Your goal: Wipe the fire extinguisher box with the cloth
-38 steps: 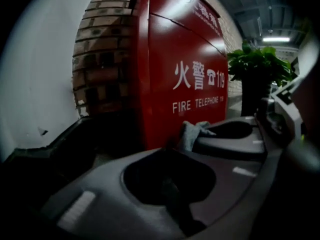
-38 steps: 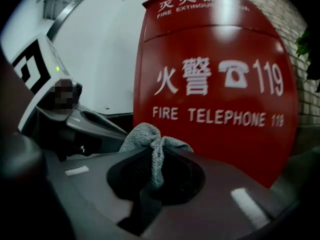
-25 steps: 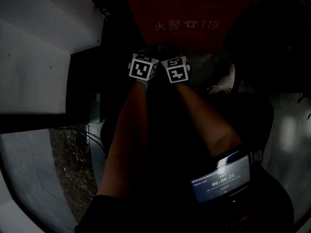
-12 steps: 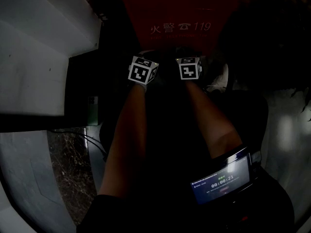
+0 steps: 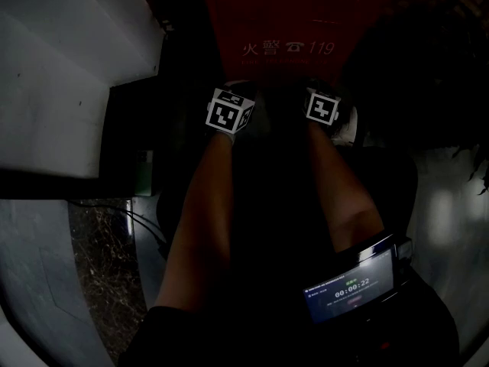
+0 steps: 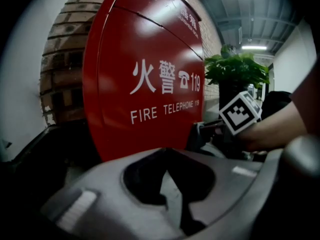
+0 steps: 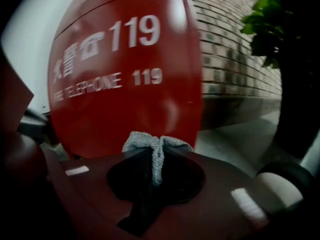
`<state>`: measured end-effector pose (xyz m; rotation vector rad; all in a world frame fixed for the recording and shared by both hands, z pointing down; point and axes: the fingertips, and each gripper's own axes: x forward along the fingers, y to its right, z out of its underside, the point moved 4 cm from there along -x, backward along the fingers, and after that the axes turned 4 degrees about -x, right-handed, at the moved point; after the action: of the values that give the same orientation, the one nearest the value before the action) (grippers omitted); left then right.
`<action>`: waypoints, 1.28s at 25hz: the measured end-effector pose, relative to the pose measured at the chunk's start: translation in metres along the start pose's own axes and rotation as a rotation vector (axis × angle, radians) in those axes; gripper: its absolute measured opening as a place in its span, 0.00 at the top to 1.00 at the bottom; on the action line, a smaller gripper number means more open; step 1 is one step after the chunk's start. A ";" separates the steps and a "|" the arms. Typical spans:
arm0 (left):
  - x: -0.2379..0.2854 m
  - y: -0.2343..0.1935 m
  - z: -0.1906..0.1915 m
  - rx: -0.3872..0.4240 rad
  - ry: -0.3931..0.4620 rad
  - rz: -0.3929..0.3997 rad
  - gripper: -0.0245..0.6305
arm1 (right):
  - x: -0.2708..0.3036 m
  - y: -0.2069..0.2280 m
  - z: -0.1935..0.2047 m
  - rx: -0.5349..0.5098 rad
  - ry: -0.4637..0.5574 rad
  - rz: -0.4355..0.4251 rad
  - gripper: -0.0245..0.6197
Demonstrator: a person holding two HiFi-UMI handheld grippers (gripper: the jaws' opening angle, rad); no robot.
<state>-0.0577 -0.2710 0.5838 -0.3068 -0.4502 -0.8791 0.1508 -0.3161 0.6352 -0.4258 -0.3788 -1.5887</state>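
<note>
The head view is very dim; only the pale wall (image 5: 61,67) left of the left gripper (image 5: 238,90) catches light. Both gripper views are brighter, bowed and dark at the edges. Ceiling lamps (image 6: 255,47) glare above and right of that gripper; sheen streaks the fire extinguisher box (image 6: 145,74) ahead. Its own jaws blur.

brick wall (image 7: 235,69), green plant (image 6: 235,69) (leafy), timer screen (image 5: 350,285)

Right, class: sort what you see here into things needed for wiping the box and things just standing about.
For the job: fire extinguisher box; cloth; right gripper, shut on the cloth.

Just about: potted plant; brick wall; timer screen; left gripper, shut and empty.
</note>
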 end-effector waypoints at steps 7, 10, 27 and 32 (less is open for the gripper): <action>-0.001 -0.001 -0.004 -0.011 0.019 0.001 0.96 | -0.003 0.034 0.001 0.125 -0.018 0.076 0.90; -0.007 -0.005 -0.006 -0.059 0.057 -0.012 0.96 | -0.014 0.026 -0.002 0.104 0.006 0.074 0.90; -0.121 0.022 -0.159 0.084 0.351 0.015 0.96 | -0.200 -0.117 -0.205 -0.752 0.639 -0.387 0.90; -0.198 0.032 -0.243 0.180 0.506 -0.054 0.96 | -0.265 -0.128 -0.279 -0.934 0.691 -0.508 0.90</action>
<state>-0.0812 -0.2257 0.2731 0.0969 -0.0646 -0.9242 0.0238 -0.2127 0.2646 -0.4552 0.8888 -2.2335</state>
